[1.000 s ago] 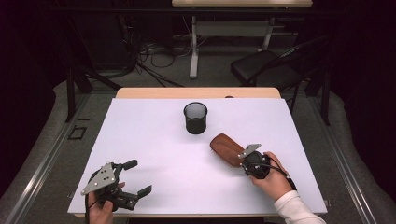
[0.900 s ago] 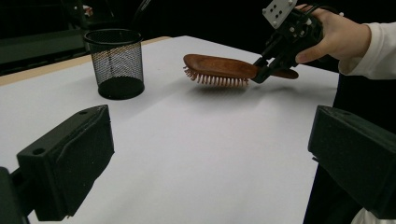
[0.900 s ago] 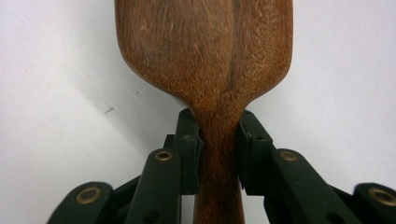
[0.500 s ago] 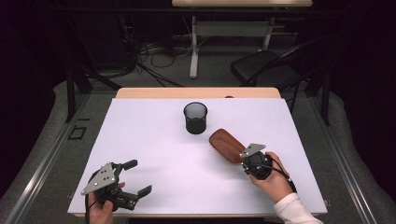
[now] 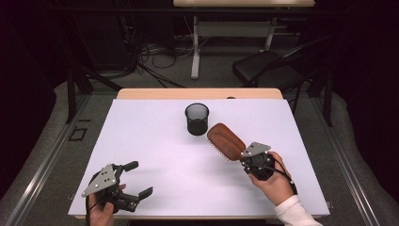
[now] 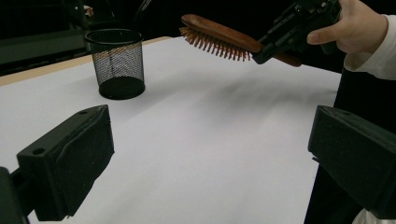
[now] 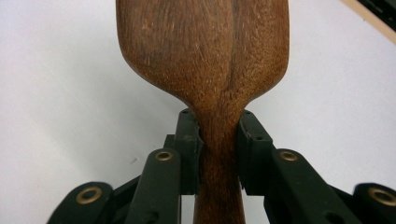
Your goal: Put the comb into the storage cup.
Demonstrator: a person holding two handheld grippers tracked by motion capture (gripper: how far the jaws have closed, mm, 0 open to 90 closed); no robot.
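Observation:
A wooden hairbrush (image 5: pixel 226 141) hangs above the white table, bristles down, its head pointing toward the black mesh cup (image 5: pixel 196 118). My right gripper (image 5: pixel 245 157) is shut on its handle. In the right gripper view the pads (image 7: pixel 189 140) press both sides of the brush's handle (image 7: pixel 219 154). From the left gripper view the hairbrush (image 6: pixel 219 37) is lifted clear of the table, to the right of the mesh cup (image 6: pixel 117 63). My left gripper (image 5: pixel 139 179) rests near the front left corner, open, with nothing between its fingers (image 6: pixel 70 158).
The white table sheet (image 5: pixel 155 141) covers most of the wooden table (image 5: pixel 197 93). A black chair (image 5: pixel 268 66) and a white desk frame (image 5: pixel 195 52) stand beyond the far edge, with cables on the floor.
My right gripper has lifted the hairbrush a little and carried it toward the mesh cup. The left gripper has stayed where it was.

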